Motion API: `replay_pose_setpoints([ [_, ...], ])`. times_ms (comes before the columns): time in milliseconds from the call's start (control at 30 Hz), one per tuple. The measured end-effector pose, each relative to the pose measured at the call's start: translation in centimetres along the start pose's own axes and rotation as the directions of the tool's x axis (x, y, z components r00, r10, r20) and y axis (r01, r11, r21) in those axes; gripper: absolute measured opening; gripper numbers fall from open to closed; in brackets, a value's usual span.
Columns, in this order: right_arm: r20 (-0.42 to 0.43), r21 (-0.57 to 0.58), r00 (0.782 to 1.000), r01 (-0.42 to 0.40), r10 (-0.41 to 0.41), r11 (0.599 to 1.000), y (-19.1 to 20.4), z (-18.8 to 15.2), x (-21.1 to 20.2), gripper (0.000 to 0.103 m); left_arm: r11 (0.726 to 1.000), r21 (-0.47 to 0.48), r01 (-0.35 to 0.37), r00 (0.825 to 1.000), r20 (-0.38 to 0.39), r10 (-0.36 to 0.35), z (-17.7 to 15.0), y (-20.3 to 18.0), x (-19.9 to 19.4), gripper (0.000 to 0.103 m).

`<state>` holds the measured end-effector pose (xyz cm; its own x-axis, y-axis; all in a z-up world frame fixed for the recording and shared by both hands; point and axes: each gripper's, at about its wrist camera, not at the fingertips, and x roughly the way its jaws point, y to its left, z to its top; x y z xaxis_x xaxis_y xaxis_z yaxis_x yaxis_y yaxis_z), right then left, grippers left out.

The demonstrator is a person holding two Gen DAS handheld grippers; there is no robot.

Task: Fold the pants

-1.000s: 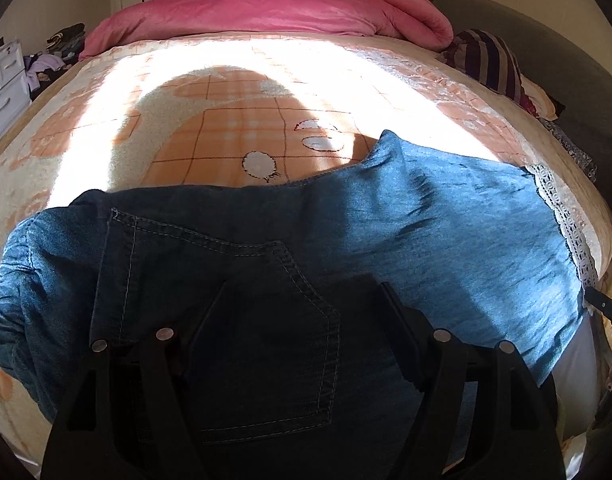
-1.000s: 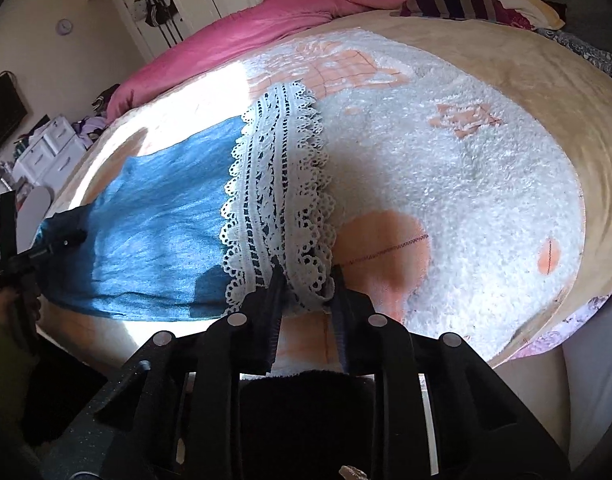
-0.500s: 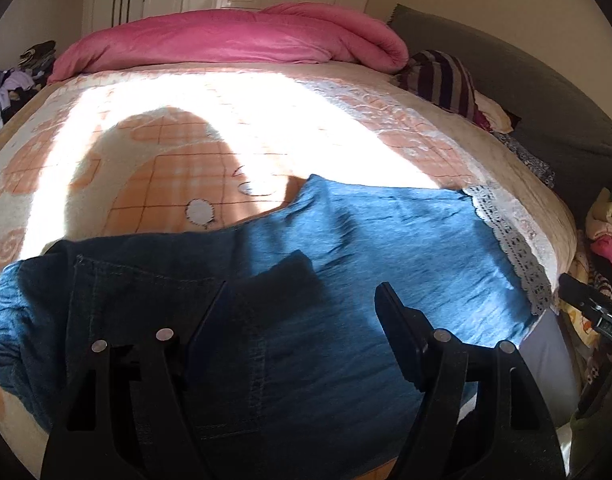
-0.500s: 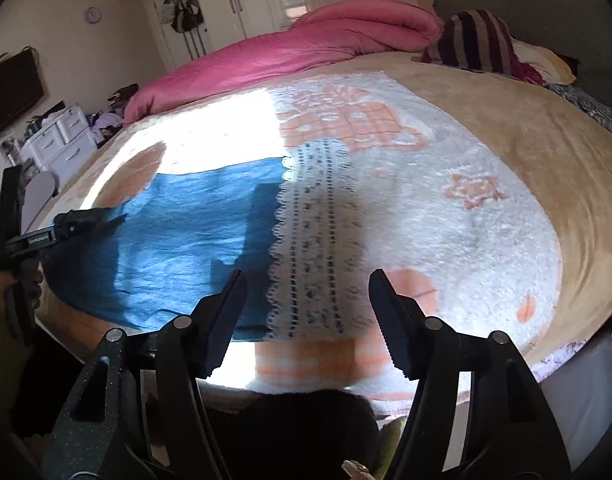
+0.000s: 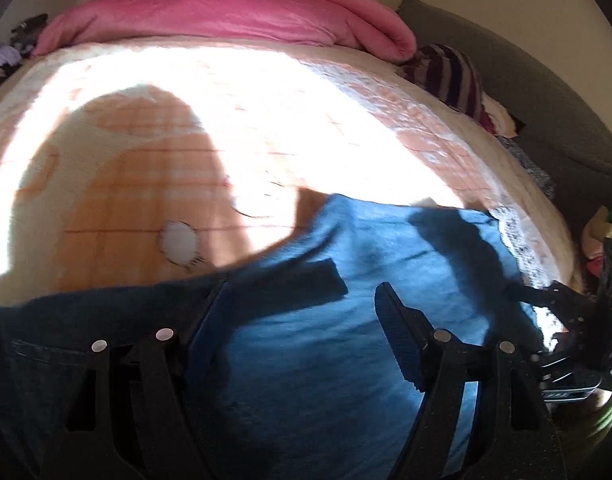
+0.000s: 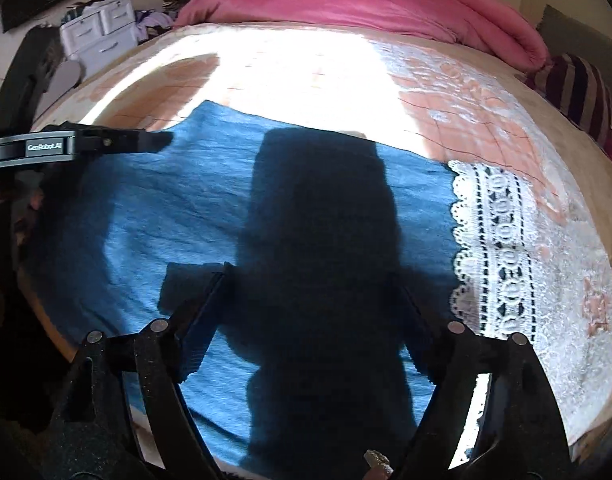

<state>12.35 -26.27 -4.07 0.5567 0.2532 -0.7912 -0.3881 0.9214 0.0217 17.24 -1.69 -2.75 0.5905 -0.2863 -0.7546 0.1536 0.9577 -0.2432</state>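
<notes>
Blue denim pants (image 5: 306, 360) lie flat across the near edge of the bed, waist and back pocket at the left in shadow, white lace hem (image 5: 518, 248) at the right. My left gripper (image 5: 297, 304) is open and empty above the pants near the waist. In the right wrist view the pants (image 6: 177, 208) fill the middle, with the lace hem (image 6: 494, 248) to the right. My right gripper (image 6: 310, 288) is open and empty above the legs. The left gripper (image 6: 105, 142) shows at the far left there.
The bed has a cream and orange patterned blanket (image 5: 265, 120). A pink duvet (image 5: 225, 16) lies bunched along the far side, with a striped cushion (image 5: 454, 76) at the right. White drawers (image 6: 101, 32) stand beyond the bed's left side.
My right gripper let go of the lace hem, opened, and moved left over the pant legs. My left gripper rose and shifted right along the pants.
</notes>
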Motion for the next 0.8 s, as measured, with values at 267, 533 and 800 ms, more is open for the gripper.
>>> replay_pose_setpoints([
  [267,0.019,0.074,1.000,-0.004,0.003,0.997,-1.9,-1.1,-0.4,0.080,0.995,-0.095,0.005,1.000,0.015,-0.003,0.4,1.8,-1.1,0.089],
  [533,0.121,0.182,0.993,-0.023,0.000,0.983,-2.6,-2.9,-5.5,0.092,0.999,0.015,0.031,0.998,0.060,-0.032,-0.9,-1.4,-4.9,0.096],
  [800,0.177,0.264,0.982,0.013,-0.062,0.964,-3.8,-5.4,-9.4,0.094,0.991,0.116,0.071,0.995,0.061,-0.079,-2.6,-4.4,-7.3,0.098],
])
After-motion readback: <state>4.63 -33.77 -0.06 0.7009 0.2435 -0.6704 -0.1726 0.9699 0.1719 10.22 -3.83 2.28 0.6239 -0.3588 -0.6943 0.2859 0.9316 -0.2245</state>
